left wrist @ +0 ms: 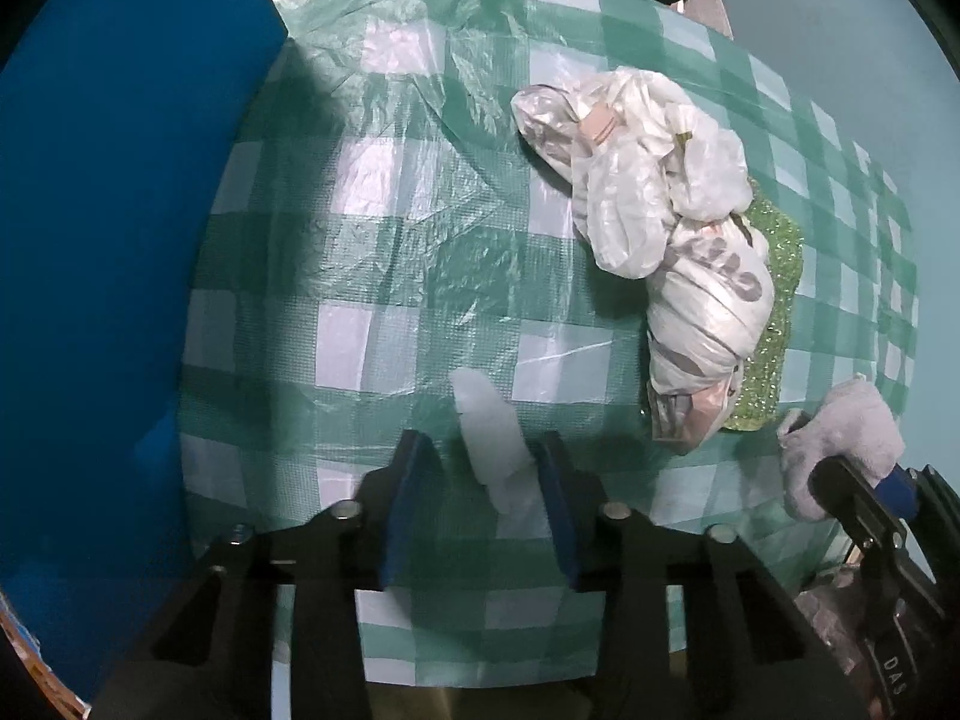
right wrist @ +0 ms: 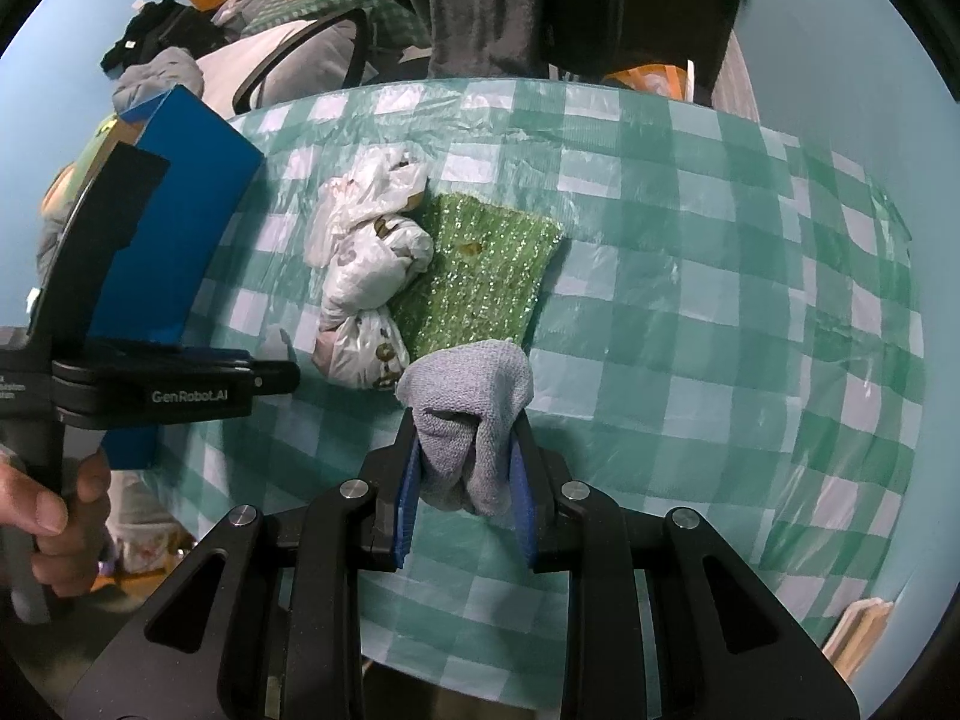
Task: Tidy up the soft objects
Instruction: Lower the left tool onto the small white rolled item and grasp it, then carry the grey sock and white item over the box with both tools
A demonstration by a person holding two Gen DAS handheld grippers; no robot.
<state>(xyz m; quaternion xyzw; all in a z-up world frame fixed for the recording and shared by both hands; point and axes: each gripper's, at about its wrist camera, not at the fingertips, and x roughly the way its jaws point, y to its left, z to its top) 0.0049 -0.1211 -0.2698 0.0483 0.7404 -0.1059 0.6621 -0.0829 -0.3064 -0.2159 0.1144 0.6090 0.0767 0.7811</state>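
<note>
My right gripper (right wrist: 465,450) is shut on a folded grey cloth (right wrist: 468,414) and holds it above the near edge of the table; the cloth also shows in the left wrist view (left wrist: 840,444). Crumpled white plastic bags (left wrist: 660,210) lie beside and partly on a glittery green sponge cloth (right wrist: 480,270). My left gripper (left wrist: 486,462) is open over the table; a small translucent white plastic piece (left wrist: 492,438) lies between its fingers, and I cannot tell if they touch it. The left gripper also shows in the right wrist view (right wrist: 264,375).
A green-and-white checked plastic tablecloth (right wrist: 720,300) covers the table. A blue box (left wrist: 120,240) stands at the left edge of the table. A person in dark clothes (right wrist: 510,0) stands behind the far edge.
</note>
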